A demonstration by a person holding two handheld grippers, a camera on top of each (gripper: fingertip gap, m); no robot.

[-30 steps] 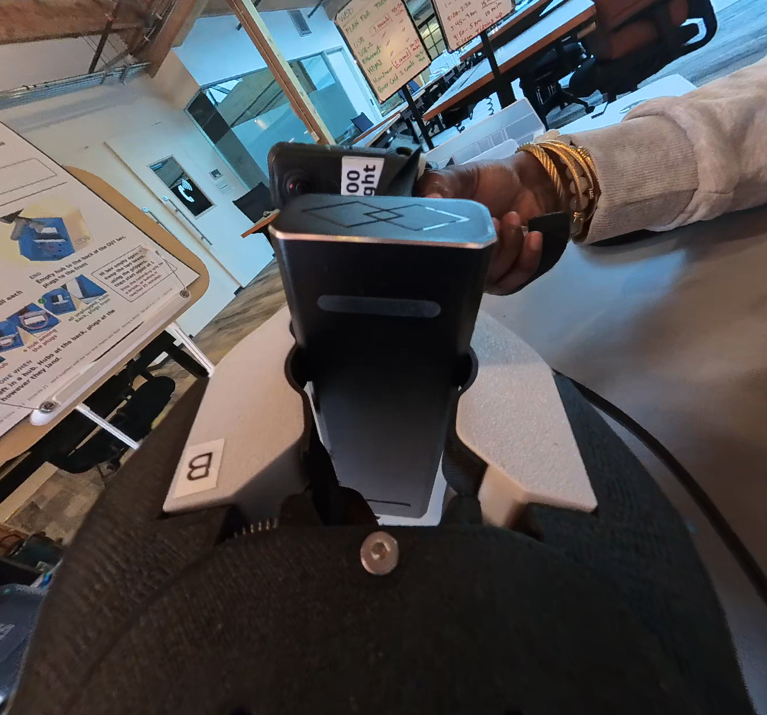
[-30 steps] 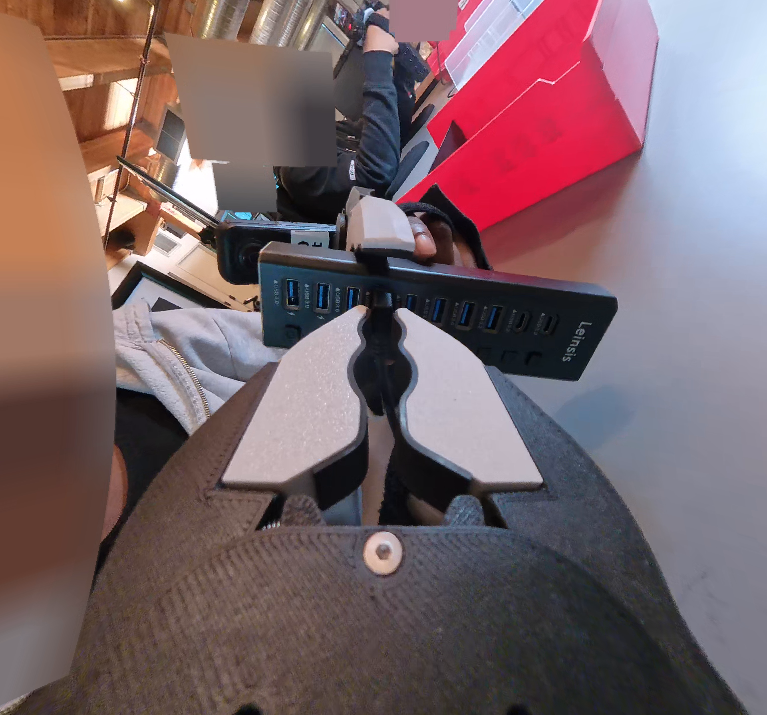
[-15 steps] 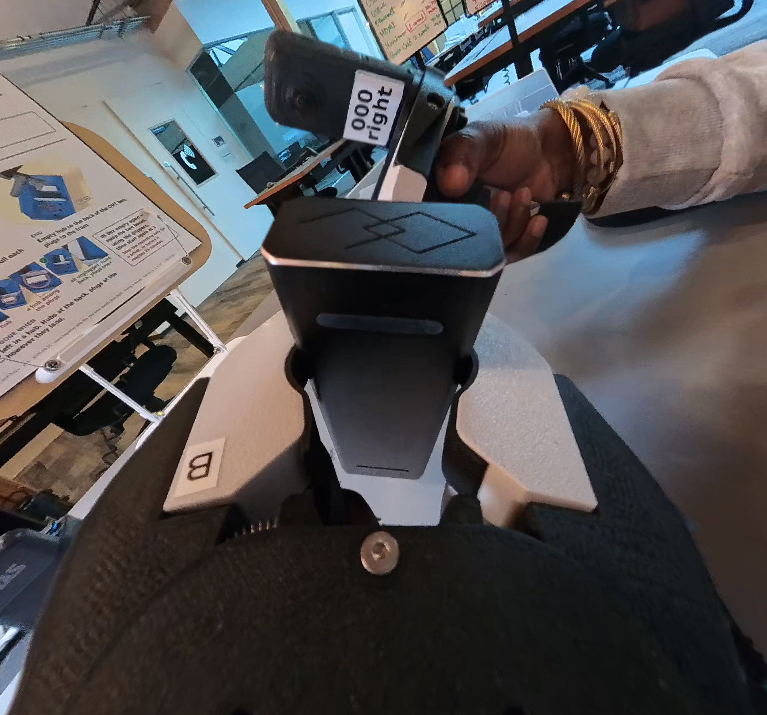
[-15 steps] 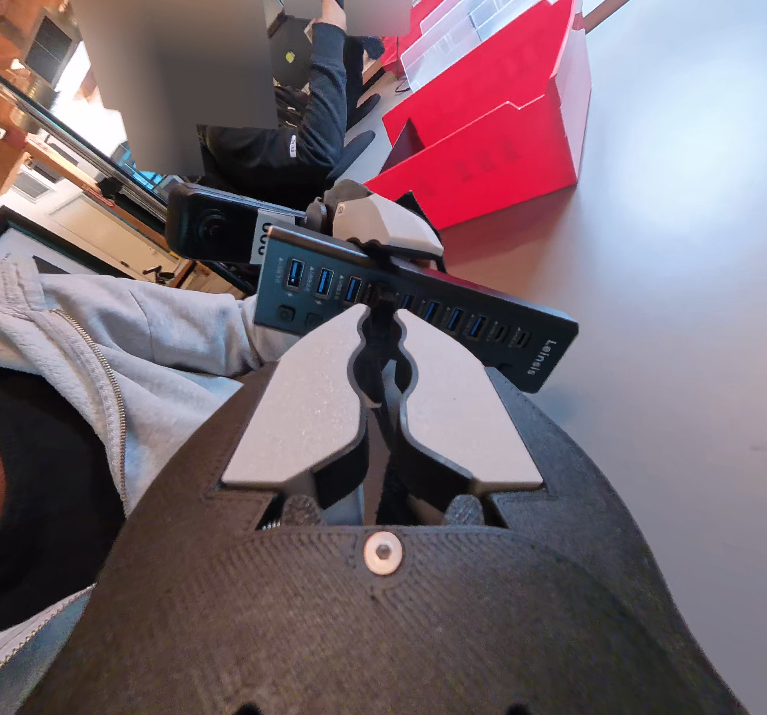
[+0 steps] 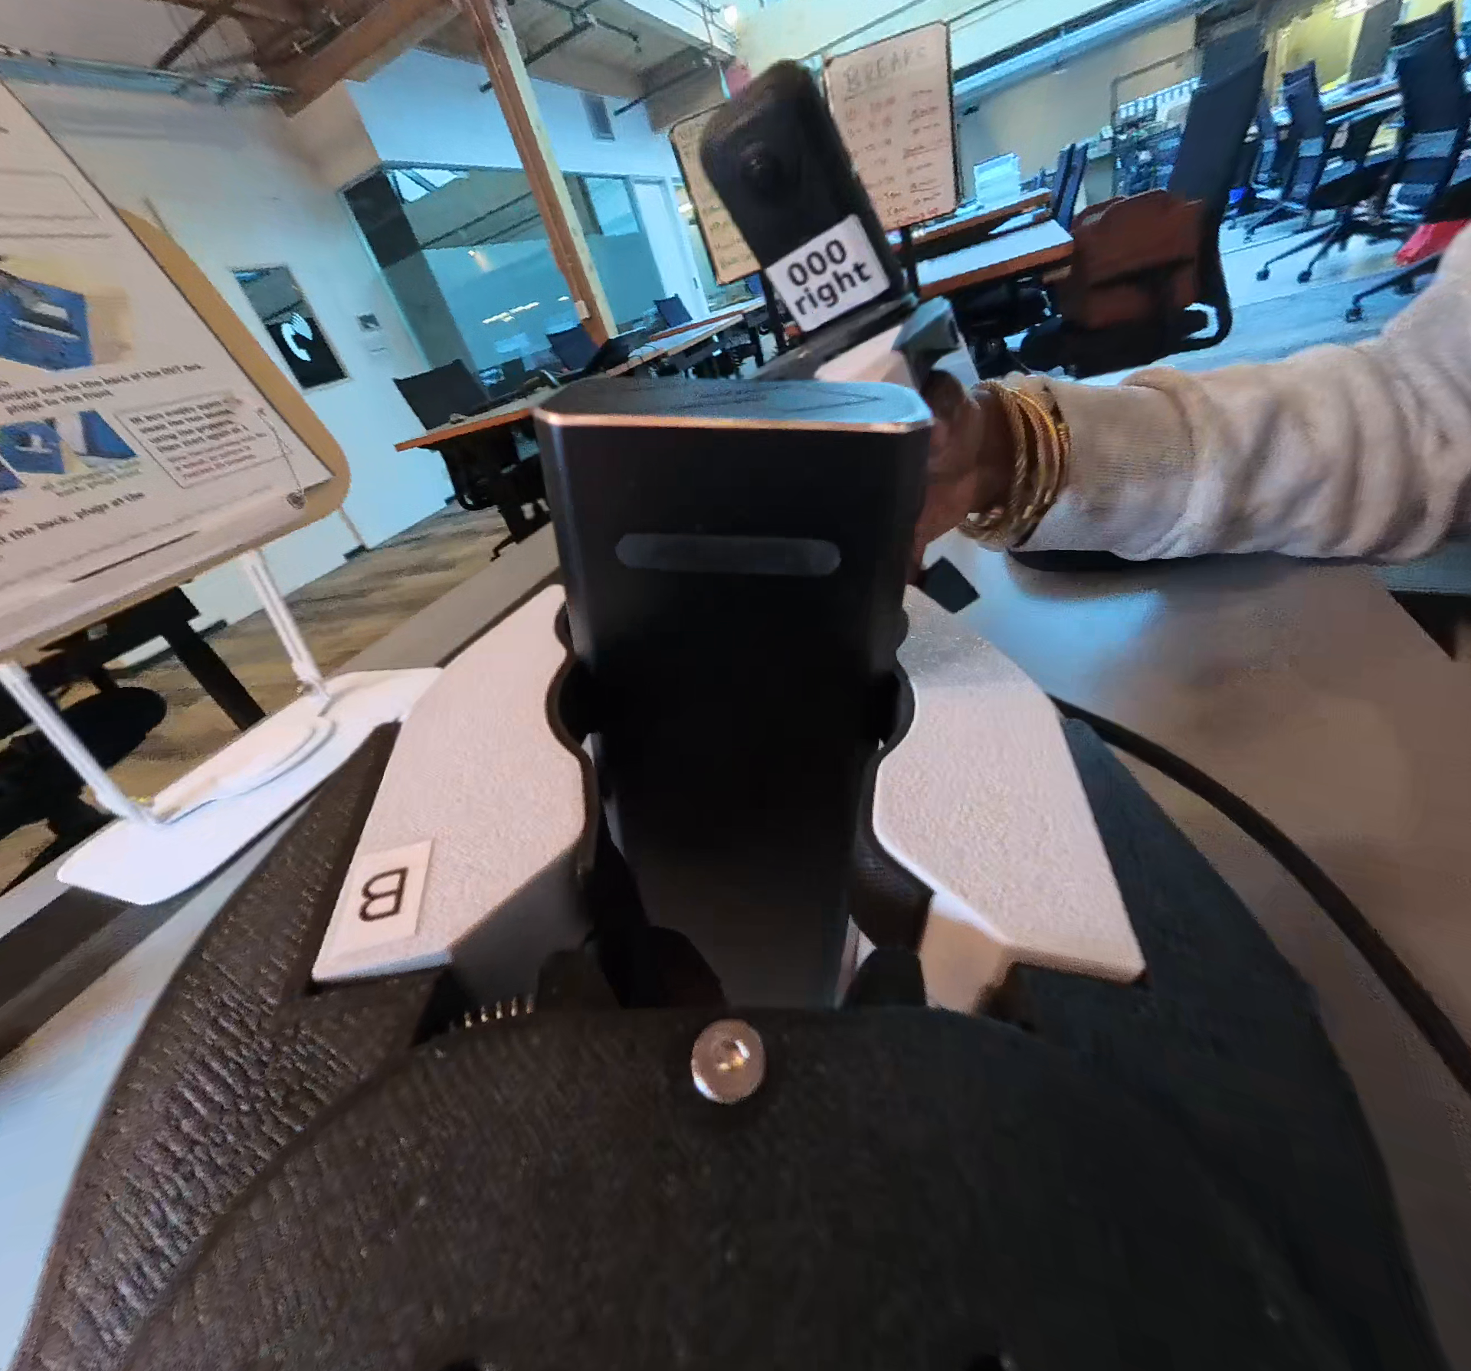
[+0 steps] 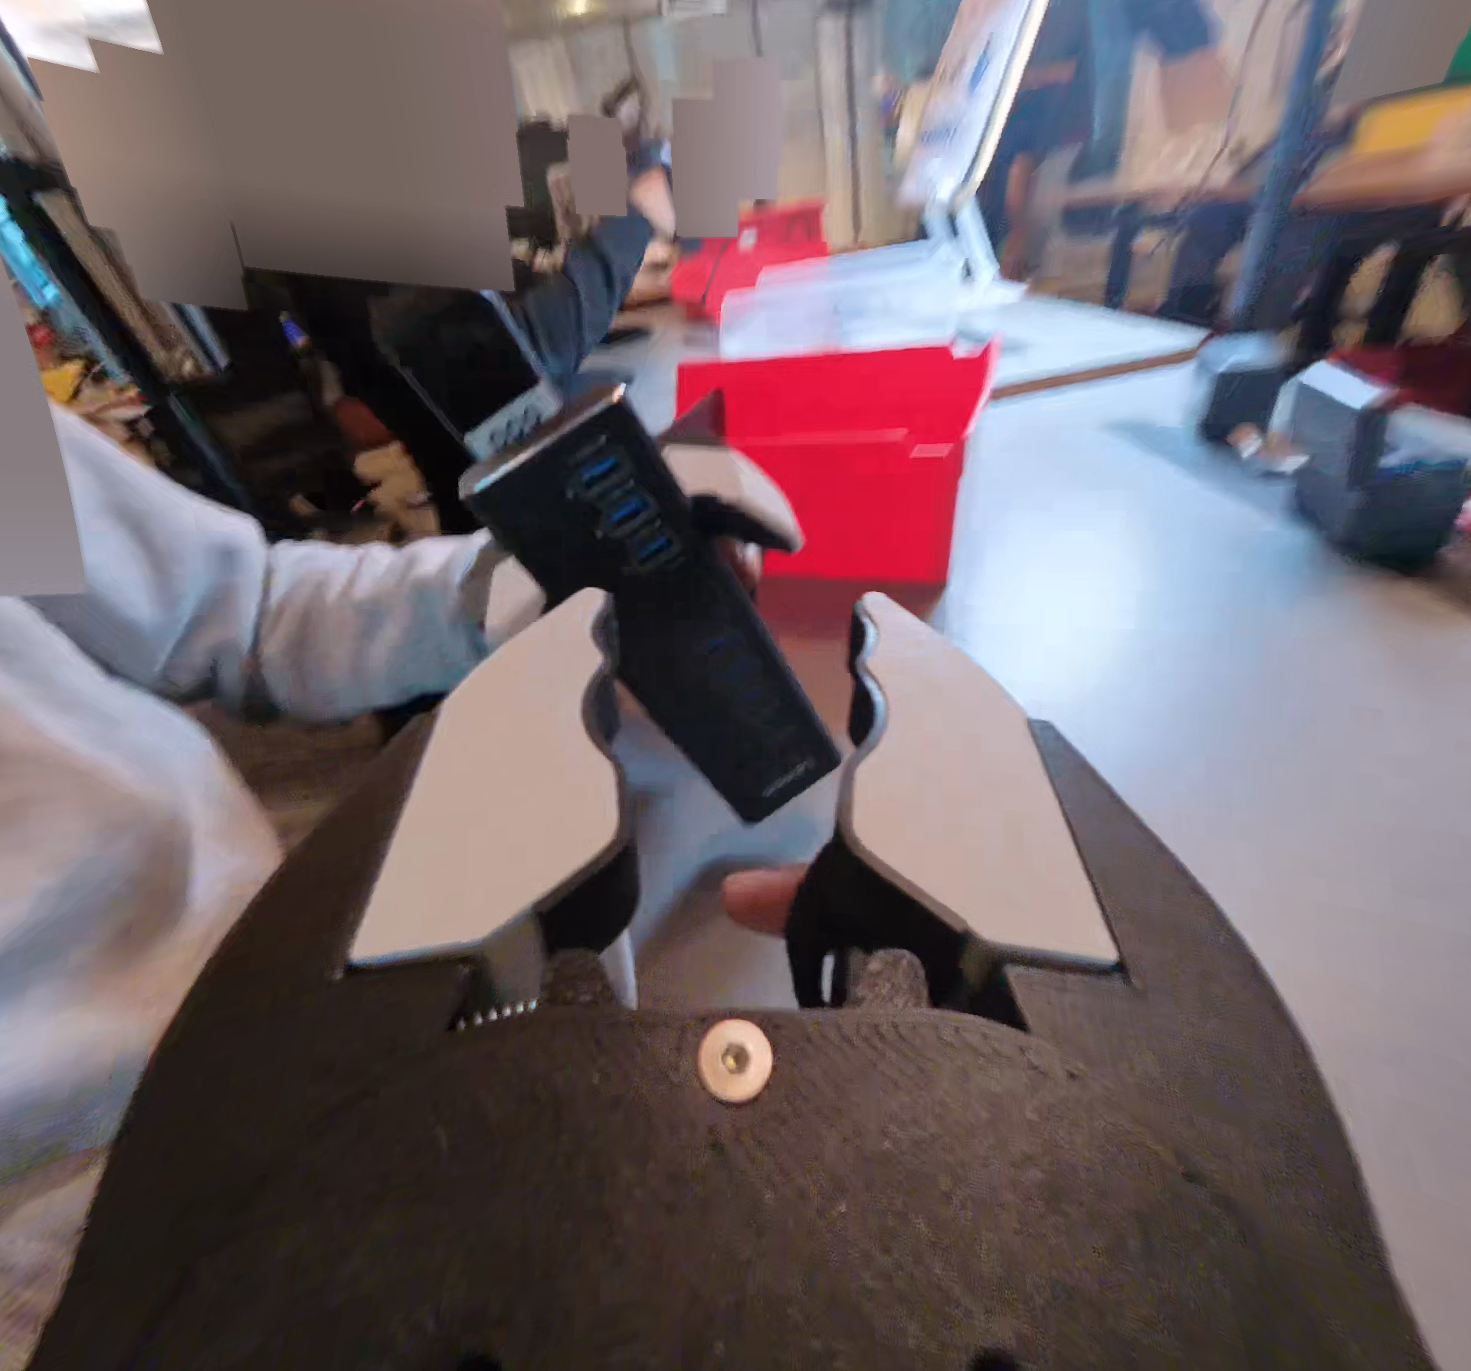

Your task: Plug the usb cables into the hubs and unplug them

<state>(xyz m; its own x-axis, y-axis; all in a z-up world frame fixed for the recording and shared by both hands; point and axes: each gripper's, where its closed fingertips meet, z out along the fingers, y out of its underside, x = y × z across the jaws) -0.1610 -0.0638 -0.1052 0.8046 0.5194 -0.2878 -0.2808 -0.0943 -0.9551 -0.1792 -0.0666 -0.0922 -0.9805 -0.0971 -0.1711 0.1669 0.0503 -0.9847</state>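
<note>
The black hub [image 5: 728, 617] stands upright in the air above the grey counter [image 5: 1242, 704], clamped across its lower part between the two pale fingers of the left hand-held gripper [image 5: 731, 704]. In the right wrist view the same hub [image 6: 669, 601] shows its face with a row of blue ports, tilted so that its lower end reaches into the gap of the right hand-held gripper [image 6: 732, 696], whose fingers stand wide apart and do not close on it; whether either finger touches the hub cannot be told. The right hand-held gripper's black camera with a white sticker [image 5: 796, 219] rises just behind the hub's top in the left wrist view, held by a hand with gold bangles [image 5: 1019, 457] and a pale sleeve [image 5: 1242, 457]. A thin black cable [image 5: 1273, 847] curves over the counter on the right. Farther off on the counter are a red box [image 6: 844, 473] and, to the right, dark blurred devices [image 6: 1353, 441]. An instruction board on a white stand [image 5: 135, 394] sits at the left.
</note>
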